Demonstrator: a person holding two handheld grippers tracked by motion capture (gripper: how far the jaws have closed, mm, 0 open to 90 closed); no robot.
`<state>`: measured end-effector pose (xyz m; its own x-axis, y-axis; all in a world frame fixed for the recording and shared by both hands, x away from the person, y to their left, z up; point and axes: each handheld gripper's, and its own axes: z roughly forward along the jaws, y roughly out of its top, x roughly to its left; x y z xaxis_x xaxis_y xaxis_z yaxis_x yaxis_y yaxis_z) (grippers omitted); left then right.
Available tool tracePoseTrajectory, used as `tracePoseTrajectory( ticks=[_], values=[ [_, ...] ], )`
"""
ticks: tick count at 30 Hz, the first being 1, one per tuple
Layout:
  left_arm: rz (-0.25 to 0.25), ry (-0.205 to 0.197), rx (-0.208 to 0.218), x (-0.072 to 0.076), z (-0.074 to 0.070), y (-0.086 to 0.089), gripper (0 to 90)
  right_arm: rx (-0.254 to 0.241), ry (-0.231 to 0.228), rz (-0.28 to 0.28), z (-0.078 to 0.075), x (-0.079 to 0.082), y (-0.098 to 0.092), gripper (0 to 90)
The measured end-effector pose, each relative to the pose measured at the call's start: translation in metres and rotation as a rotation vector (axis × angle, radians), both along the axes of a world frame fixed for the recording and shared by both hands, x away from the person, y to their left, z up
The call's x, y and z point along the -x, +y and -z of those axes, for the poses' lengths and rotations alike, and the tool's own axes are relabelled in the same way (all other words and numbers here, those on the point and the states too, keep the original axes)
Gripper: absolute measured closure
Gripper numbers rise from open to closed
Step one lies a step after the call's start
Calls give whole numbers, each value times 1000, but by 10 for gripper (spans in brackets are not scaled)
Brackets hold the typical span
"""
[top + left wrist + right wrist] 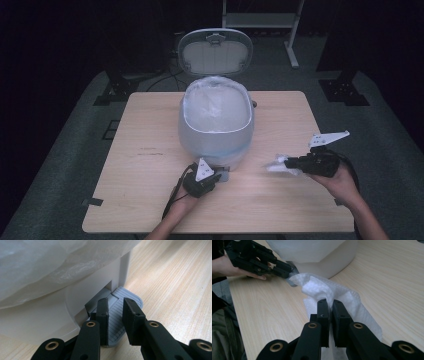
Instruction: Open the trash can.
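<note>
**Pedal held, tissue ready for the bin**

The left gripper (117, 315) pressed its slightly parted jaws on the grey pedal (125, 312); the right gripper (330, 315) pinched a white tissue (322, 290) near the table's (150, 200) right side. The lined bin (216, 120) stood centre, lid (215, 51) up. Best kept steady pedal pressure and lifted the tissue over the near rim; bare wood lay between.

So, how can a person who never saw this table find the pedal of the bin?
On the light wooden table stands a white plastic pedal bin with its lid up. At its base on the person's side lies a small grey ribbed pedal, flat and low, under the left gripper.
</note>
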<state>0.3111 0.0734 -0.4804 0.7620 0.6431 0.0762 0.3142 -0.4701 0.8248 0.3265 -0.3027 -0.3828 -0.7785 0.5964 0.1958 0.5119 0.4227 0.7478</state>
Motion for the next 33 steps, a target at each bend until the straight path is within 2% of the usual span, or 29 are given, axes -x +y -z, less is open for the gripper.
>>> tracePoseTrajectory(
  ticks=[13, 25, 33],
  values=[
    [5, 5, -3, -1, 0, 1, 752, -11, -9, -13, -16, 3, 4, 847],
    [6, 9, -3, -1, -1, 1, 752, -19, -57, -33, -48, 8, 8, 847],
    [6, 7, 2, -1, 0, 1, 752, -3, -63, -36, -62, 9, 9, 846]
  ],
)
